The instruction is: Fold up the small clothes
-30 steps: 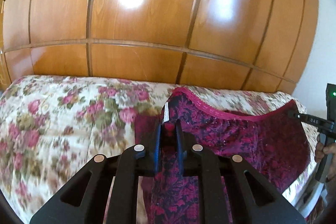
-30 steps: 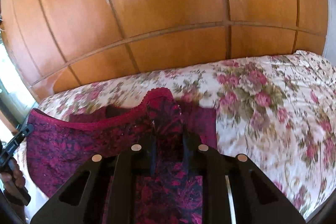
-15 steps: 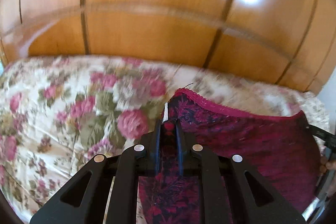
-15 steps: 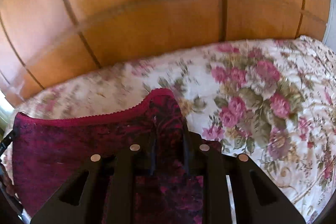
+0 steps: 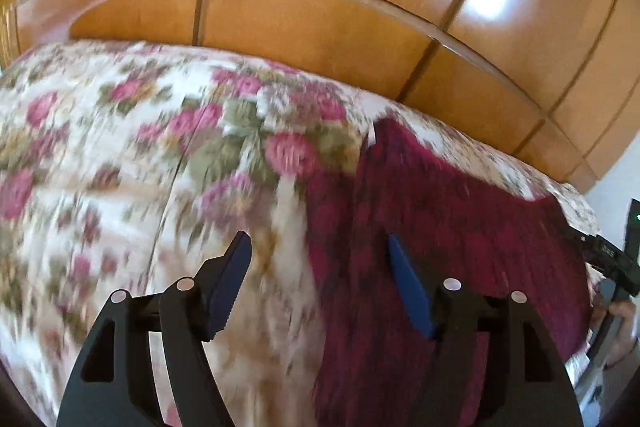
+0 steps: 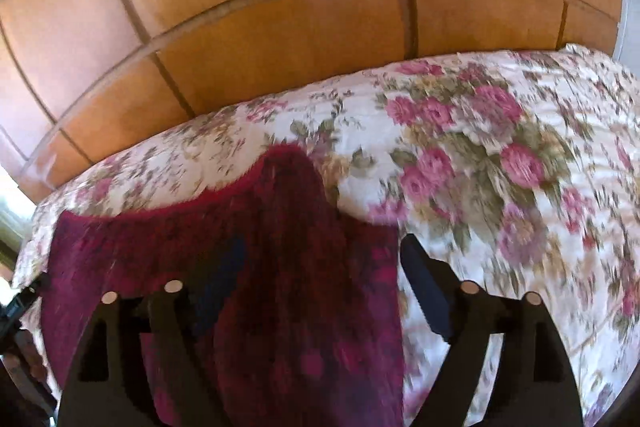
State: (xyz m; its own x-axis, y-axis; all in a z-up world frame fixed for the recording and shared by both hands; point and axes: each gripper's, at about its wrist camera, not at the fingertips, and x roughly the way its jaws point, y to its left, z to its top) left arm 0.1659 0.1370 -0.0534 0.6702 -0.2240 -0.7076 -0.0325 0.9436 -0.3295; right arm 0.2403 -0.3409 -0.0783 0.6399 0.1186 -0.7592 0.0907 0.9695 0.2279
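Left wrist view: a small dark-red garment of patterned, lace-edged fabric [image 5: 440, 227] lies spread on a bed under a cream bedspread printed with pink roses [image 5: 120, 147], close to the bed's near edge, its scalloped upper hem towards a wall of glossy orange-brown wooden wardrobe panels [image 5: 320, 7]. The left tool [image 5: 316, 267] is opening, its blue-padded jaws wide apart and clamping nothing; the garment's left edge lies below and between them, apparently untouched. At the far right of this view the right tool [image 5: 608, 259] and part of the person's hand [image 5: 616, 311] appear beside the garment's other corner.

The right wrist view shows what the first cannot: the garment's right side with a raised hump [image 6: 288, 171] in the hem, and the right tool's own jaws, likewise opening and gripping nothing, the cloth lying beneath them. The left tool's tip [image 6: 24, 299] shows at the left margin.

The garment appears laid out flat and let go; no fold is visible yet, so the folding itself seems to remain. Both frames are motion-blurred.
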